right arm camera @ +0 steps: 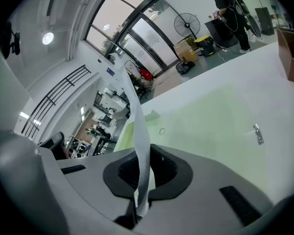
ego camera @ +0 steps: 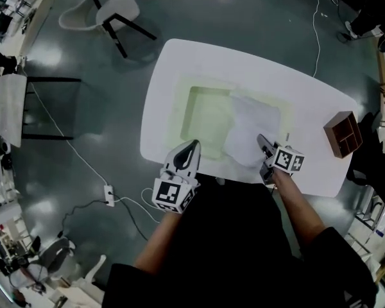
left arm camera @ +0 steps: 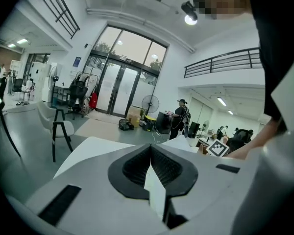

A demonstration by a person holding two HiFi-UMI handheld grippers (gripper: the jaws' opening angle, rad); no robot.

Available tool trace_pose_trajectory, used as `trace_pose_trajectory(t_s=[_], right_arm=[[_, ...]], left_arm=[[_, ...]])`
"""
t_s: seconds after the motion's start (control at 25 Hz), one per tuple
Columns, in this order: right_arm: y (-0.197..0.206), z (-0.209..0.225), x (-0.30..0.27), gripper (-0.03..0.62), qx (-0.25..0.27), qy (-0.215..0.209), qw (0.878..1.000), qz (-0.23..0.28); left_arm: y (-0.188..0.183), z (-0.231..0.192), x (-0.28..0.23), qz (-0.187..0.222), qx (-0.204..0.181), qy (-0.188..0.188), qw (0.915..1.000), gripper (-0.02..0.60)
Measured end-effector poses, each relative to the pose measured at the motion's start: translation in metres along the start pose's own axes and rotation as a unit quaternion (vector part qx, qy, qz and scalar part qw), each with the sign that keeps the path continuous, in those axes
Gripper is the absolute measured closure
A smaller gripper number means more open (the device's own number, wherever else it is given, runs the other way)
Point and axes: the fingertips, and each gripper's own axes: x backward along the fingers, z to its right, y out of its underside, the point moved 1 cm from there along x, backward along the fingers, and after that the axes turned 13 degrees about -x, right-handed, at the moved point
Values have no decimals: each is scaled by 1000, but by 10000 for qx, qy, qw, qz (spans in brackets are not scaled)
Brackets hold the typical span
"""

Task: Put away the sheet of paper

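- right gripper (ego camera: 263,144): jaws clamped on near edge of the sheet of paper (ego camera: 250,130), centre-right of head view
- paper lies partly over the green mat (ego camera: 202,117) on the white table (ego camera: 179,63)
- left gripper (ego camera: 190,147): jaws together, left of the paper, not touching it

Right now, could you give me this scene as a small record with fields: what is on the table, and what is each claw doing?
surface: white table with a pale green mat on it
paper: white sheet, partly over the mat
right claw: shut on the sheet's near edge; the paper rises from between its jaws
left claw: jaws together, over the mat's near left part, apart from the sheet
also on table: brown wooden box at the right end
task status: sheet not yet put away
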Motion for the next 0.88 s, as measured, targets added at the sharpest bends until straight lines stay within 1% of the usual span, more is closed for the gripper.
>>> trace_pose_trajectory(t_s=[0.16,0.28,0.56,0.8,0.88], right_arm=[[4,12,-10,595,-162,76,9998,-64],[8,18,-15,595,-239,125,9996,-112],[16,26,-29,595,-377,152,9988,-284],[17,21,-46,595,-365,93,9985,-405],[17,19,-50,595,-267,92,9987,-433]], left_arm=[[4,-1,-12,-119,14,128,9998,578],[4,-3,-19,-155,25,146,9998,578],[10,-12,-27,-234,68,49,9997,578],[26,-20,-22,-422,106,-99,9990,578],[31,-22,-19,-468,137,-161,9987,578]])
